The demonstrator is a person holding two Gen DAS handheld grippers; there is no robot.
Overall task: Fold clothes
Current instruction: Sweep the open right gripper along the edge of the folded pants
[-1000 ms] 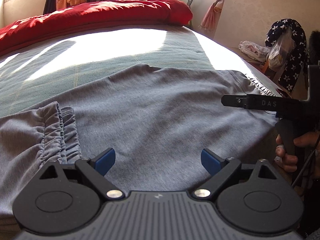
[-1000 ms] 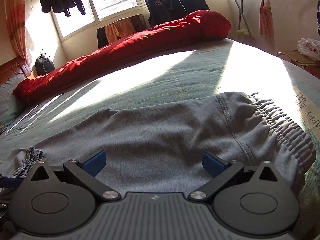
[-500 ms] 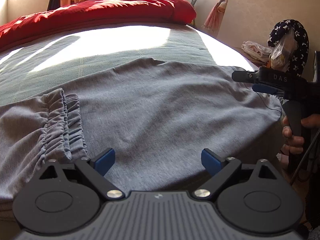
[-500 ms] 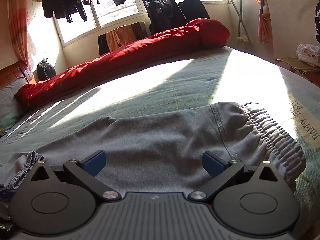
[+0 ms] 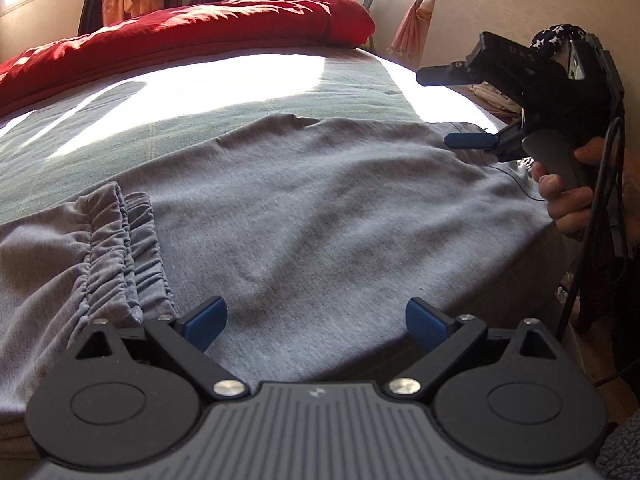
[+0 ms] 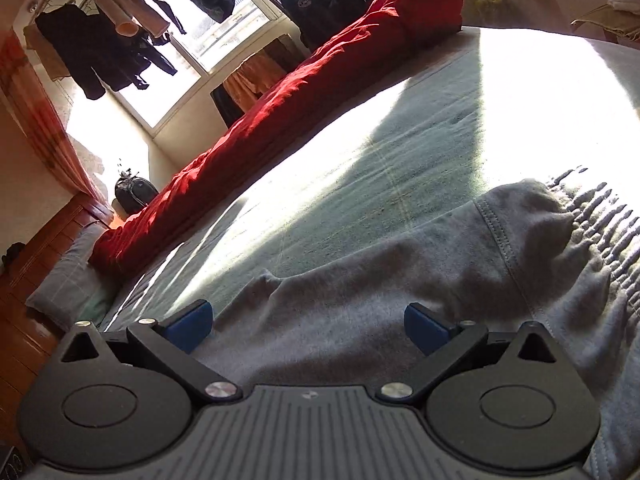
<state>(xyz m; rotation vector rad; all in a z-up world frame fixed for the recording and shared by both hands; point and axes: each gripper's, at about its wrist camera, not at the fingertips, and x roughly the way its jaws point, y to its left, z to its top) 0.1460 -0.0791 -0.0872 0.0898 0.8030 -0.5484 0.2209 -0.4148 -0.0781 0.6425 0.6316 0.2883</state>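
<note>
Grey sweatpants (image 5: 320, 208) lie spread across the green bed sheet (image 5: 200, 112), one elastic cuff (image 5: 124, 248) folded onto the leg at the left. My left gripper (image 5: 316, 322) hovers open over the cloth near the bed's front edge, nothing between its blue pads. The right gripper (image 5: 452, 108), held by a hand (image 5: 568, 196), is tilted on its side above the waist end, jaws apart. In the right wrist view, the sweatpants (image 6: 380, 280) and their gathered waistband (image 6: 600, 232) lie below the open right gripper (image 6: 308, 326).
A red duvet (image 5: 180, 36) is rolled along the far side of the bed. Clothes hang at the window (image 6: 132, 44) beyond it. A wooden headboard (image 6: 36, 276) and a pillow (image 6: 68, 280) are at the left. A star-patterned cloth (image 5: 556, 36) sits behind the right gripper.
The right gripper has lifted and rolled to one side over the waist end. My left gripper has shifted slightly, bringing the cuff closer. Both stay open.
</note>
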